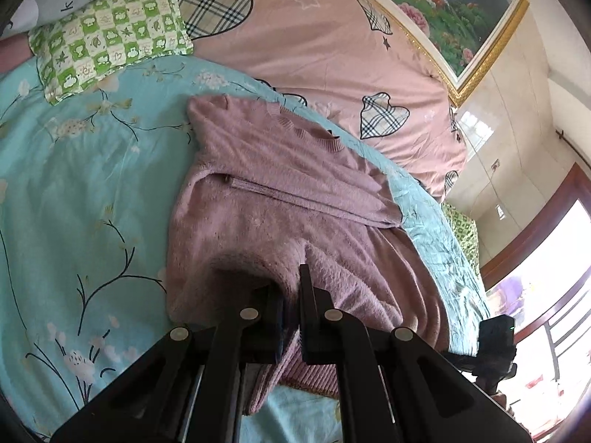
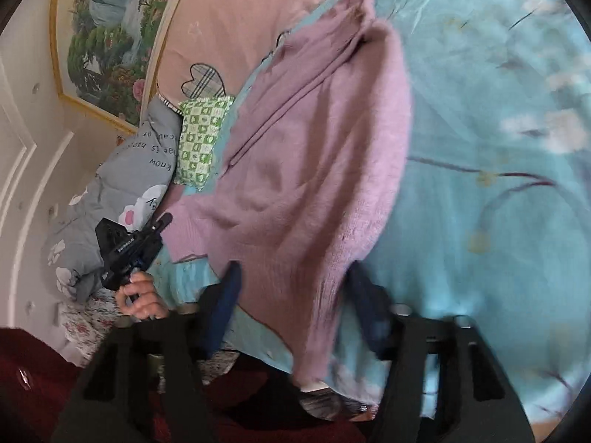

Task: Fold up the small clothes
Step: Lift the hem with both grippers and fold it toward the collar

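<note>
My left gripper (image 1: pixel 291 295) is clamped on the near hem of the sweater (image 1: pixel 280 199); a bunched fold of the mauve knit is pinched between its two black fingers, which stand almost together. The sweater lies on the blue floral sheet (image 1: pixel 85 192), neck away from me, one sleeve (image 1: pixel 310 195) folded slantwise across the chest. Its hem near my left gripper is lifted and rumpled into ridges.

My right gripper (image 2: pixel 291 288) has its fingers apart, one on each side of the hem at the bed's edge. The cloth runs between them and hangs past the sheet, but the pads do not seem to press it; this view is blurred, so I cannot be sure of a touch at the right finger.

In the right wrist view I see my left hand (image 2: pixel 142 299) holding its gripper at the sweater's far corner, near a grey quilt (image 2: pixel 110 199). A green checked pillow (image 1: pixel 110 40) lies beyond the sweater, touching the sheet, and a pink cover with plaid hearts (image 1: pixel 332 48) rises behind it. A framed landscape painting (image 1: pixel 454 11) hangs on the wall above the bed.
</note>
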Tool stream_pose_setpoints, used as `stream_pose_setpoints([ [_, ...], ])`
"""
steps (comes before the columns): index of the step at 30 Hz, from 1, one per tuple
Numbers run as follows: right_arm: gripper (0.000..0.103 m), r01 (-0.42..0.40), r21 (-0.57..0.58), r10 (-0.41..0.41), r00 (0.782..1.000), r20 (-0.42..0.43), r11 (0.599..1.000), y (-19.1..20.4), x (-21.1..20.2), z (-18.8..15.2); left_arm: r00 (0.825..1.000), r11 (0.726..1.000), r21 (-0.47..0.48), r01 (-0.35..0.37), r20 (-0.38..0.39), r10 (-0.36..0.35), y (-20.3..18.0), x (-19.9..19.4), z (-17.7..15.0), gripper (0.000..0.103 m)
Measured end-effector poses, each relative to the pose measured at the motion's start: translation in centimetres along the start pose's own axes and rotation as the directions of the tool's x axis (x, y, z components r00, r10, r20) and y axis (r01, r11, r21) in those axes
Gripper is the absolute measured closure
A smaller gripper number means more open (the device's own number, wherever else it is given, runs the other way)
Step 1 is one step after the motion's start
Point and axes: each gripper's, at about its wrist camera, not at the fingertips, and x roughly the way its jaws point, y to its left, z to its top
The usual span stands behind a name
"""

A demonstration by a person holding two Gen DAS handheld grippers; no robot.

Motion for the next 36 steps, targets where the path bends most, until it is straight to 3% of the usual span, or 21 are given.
stream_pose_setpoints([
  [1, 0.095, 0.027, -0.028, -0.027, 0.999, -0.025, 0.999, 0.4, 0.7, 0.2, 1.000, 1.000, -0.002, -0.002, 0.006, 0.002, 0.0, -0.2, 0.1, 0.099],
  [2, 0.095, 0.030, -0.047, -0.032, 0.999, -0.026, 0.998, 0.8, 1.0, 0.6, 1.000, 1.000, -0.004, -0.007, 0.019, 0.007, 0.0, -0.5, 0.3, 0.099],
  [5, 0.095, -0.057, -0.035, 0.059, 0.997, 0.059, 0.998, 1.0, -0.7, 2.3, 0.999, 1.000, -0.020, -0.008, 0.051, 0.009, 0.3, -1.3, 1.2, 0.099],
  [7, 0.096, -0.123, -0.039, 0.127, 0.981, 0.146, 0.992, 1.1, -2.6, 4.4, 0.998, 1.000, -0.028, 0.001, 0.066, 0.001, 0.3, -1.5, 2.1, 0.099],
  [11, 0.096, -0.193, -0.105, 0.214, 0.946, 0.243, 0.975, 2.7, -5.2, 9.6, 0.996, 1.000, -0.003, -0.010, 0.091, 0.011, -0.5, -0.9, 4.3, 0.099],
  [17, 0.096, -0.194, -0.174, 0.242, 0.916, 0.320, 0.965, 5.1, -4.9, 17.6, 0.989, 0.998, 0.042, -0.043, 0.145, 0.036, -1.6, 1.3, 9.3, 0.099],
  [24, 0.096, -0.122, -0.141, 0.166, 0.918, 0.360, 0.982, 3.9, -0.8, 27.5, 0.985, 0.992, 0.033, -0.121, 0.127, 0.116, -0.1, 8.8, 16.1, 0.099],
  [29, 0.096, -0.026, -0.042, 0.040, 0.929, 0.369, 0.999, 0.1, 3.7, 33.6, 0.977, 0.979, 0.000, -0.205, 0.067, 0.204, 3.2, 15.8, 19.9, 0.099],
  [33, 0.096, 0.047, 0.061, -0.065, 0.933, 0.353, 0.997, -4.1, 6.9, 36.0, 0.966, 0.965, -0.028, -0.259, 0.014, 0.260, 6.2, 20.5, 21.5, 0.099],
  [36, 0.092, 0.067, 0.151, -0.110, 0.948, 0.297, 0.986, -7.1, 9.1, 36.6, 0.959, 0.960, -0.040, -0.279, -0.067, 0.276, 8.1, 23.3, 21.3, 0.097],
])
